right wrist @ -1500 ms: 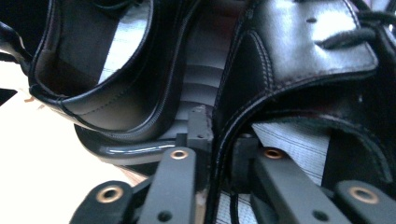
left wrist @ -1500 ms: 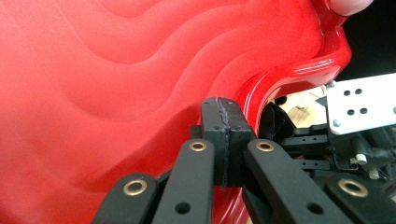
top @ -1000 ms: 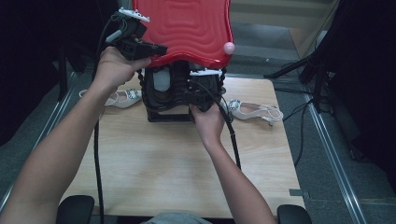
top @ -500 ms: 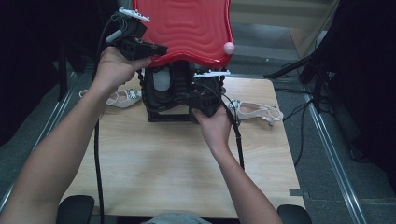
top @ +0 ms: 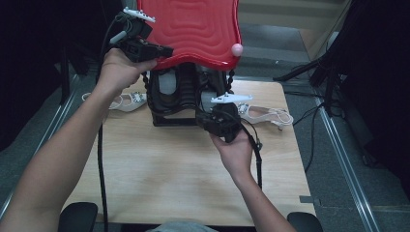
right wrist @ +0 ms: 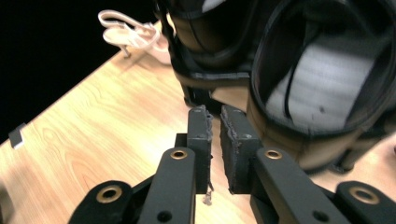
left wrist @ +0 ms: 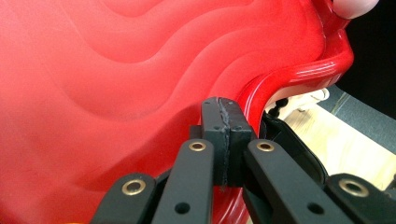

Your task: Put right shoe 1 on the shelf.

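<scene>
**Left jaws pinch the red lid's rim; right jaws hang nearly closed by the black shoes**

In the left gripper view the two black jaws are pressed flat together, and the curved lower rim of the red lid point(left wrist: 140, 93) runs just behind and beside them; whether a lip of that rim lies between the pads cannot be told, since the pads meet with no gap showing. From the high view the left gripper point(top: 162, 50) sits at the left lower edge of the red lid point(top: 193, 29), which is raised and tilted above the black box point(top: 169, 118) at the far middle of the wooden table point(top: 159, 174). A pink knob point(top: 237, 49) sits at the lid's right edge.

The right gripper point(right wrist: 214, 149) shows a thin slit between its jaws, with nothing in it; they are all but closed on air. Just beyond its tips stand black shoes point(right wrist: 322, 88) with pale grey insoles, packed upright in the black box. In the high view the right gripper point(top: 212, 123) hovers at the front right of the box, low over the table.

A pale strappy sandal point(top: 263, 115) lies on the table to the right of the box, and another point(top: 123, 101) lies to its left, near the left forearm
</scene>
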`<state>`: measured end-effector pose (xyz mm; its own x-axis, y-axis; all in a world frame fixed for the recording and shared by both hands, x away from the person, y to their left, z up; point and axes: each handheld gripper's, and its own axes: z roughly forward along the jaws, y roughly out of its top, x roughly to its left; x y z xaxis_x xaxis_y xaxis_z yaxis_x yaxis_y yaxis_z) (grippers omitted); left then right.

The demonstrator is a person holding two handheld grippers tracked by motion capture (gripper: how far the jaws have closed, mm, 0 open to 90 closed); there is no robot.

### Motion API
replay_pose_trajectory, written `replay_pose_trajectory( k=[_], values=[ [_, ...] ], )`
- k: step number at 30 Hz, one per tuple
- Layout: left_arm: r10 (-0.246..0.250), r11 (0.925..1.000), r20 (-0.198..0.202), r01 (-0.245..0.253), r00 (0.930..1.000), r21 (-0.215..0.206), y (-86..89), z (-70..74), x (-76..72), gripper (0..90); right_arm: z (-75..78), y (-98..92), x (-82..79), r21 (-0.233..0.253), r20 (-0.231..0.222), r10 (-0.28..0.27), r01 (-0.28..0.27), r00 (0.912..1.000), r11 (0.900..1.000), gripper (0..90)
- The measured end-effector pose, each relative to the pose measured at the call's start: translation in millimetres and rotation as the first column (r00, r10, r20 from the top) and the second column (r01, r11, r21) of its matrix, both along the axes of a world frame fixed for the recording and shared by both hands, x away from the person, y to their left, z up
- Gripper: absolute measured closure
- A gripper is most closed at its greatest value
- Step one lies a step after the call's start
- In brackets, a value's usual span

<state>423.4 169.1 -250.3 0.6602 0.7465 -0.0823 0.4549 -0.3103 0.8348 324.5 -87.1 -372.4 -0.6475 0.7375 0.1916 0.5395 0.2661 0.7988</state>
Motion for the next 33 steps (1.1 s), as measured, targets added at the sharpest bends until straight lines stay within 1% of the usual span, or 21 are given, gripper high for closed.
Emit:
replay_pose_trajectory(
  k=[1, 3, 6, 7, 8, 9, 11, 14, 16, 18, 21, 23, 26, 33],
  values=[
    [0.000, 1.0000, 0.000, 0.000, 1.0000, 0.000, 0.0, 0.0, 0.0, 90.0, -4.6, -3.1, -1.7, 0.006, -0.017, -0.001, 0.001, 0.9999, 1.000, 86.5],
    [0.000, 1.0000, 0.000, 0.000, 1.0000, -0.001, 0.0, -0.1, -0.2, 90.0, -16.2, -8.9, -2.7, 0.001, -0.033, -0.001, 0.001, 0.9994, 1.000, 90.0],
    [0.000, 1.0000, 0.002, 0.000, 1.0000, 0.000, 0.1, -0.2, -0.4, 90.0, -29.9, -13.0, 0.5, -0.005, -0.066, -0.003, 0.002, 0.9978, 1.000, 90.0],
    [0.000, 1.0000, 0.002, 0.000, 1.0000, 0.000, 0.1, -0.2, -0.4, 90.0, -29.9, -13.0, 0.5, -0.005, -0.066, -0.003, 0.002, 0.9978, 1.000, 90.0],
    [-0.001, 1.0000, 0.002, 0.001, 1.0000, 0.000, 0.0, -0.2, -0.2, 90.0, -36.8, -14.1, 3.6, -0.009, -0.077, -0.014, 0.013, 0.9969, 1.000, 90.0],
    [-0.001, 1.0000, 0.002, 0.001, 1.0000, 0.000, 0.0, -0.2, -0.3, 90.0, -39.3, -14.4, 5.7, -0.013, -0.084, -0.020, 0.019, 0.9963, 1.000, 90.0],
    [-0.001, 1.0000, 0.002, 0.001, 1.0000, 0.000, 0.1, -0.2, -0.4, 90.0, -42.4, -14.9, 9.4, -0.003, -0.083, -0.031, 0.031, 0.9961, 1.000, 90.0],
    [-0.002, 1.0000, 0.001, 0.002, 1.0000, -0.001, 0.2, -0.1, -0.6, 90.0, -43.0, -14.8, 12.7, 0.000, -0.079, -0.043, 0.043, 0.9960, 0.999, 90.0],
    [-0.001, 1.0000, 0.000, 0.001, 1.0000, -0.001, 0.0, -0.1, -0.5, 90.0, -42.1, -14.3, 17.0, 0.012, -0.097, -0.041, 0.043, 0.9945, 0.999, 90.0],
    [-0.001, 1.0000, -0.001, 0.001, 1.0000, -0.001, 0.2, 0.0, -0.6, 90.0, -42.1, -12.2, 16.5, -0.001, -0.081, -0.045, 0.045, 0.9957, 0.999, 90.0],
    [-0.003, 1.0000, 0.001, 0.003, 1.0000, -0.001, 0.2, -0.2, -0.8, 90.0, -40.9, -11.2, 16.2, -0.005, -0.075, -0.055, 0.055, 0.9956, 0.998, 90.0],
    [-0.003, 1.0000, 0.001, 0.003, 1.0000, -0.001, 0.2, -0.2, -0.9, 90.0, -38.8, -9.6, 19.6, 0.000, -0.077, -0.070, 0.070, 0.9946, 0.998, 90.0],
    [-0.003, 1.0000, 0.005, 0.003, 1.0000, -0.002, 0.2, -0.4, -0.9, 90.0, -36.9, -7.9, 25.1, 0.007, -0.075, -0.076, 0.076, 0.9943, 0.997, 90.0],
    [-0.005, 1.0000, 0.007, 0.005, 1.0000, 0.000, 0.5, -0.5, -0.8, 90.0, -31.0, -3.7, 36.5, -0.001, -0.058, -0.092, 0.092, 0.9940, 0.996, 90.0]
  ],
)
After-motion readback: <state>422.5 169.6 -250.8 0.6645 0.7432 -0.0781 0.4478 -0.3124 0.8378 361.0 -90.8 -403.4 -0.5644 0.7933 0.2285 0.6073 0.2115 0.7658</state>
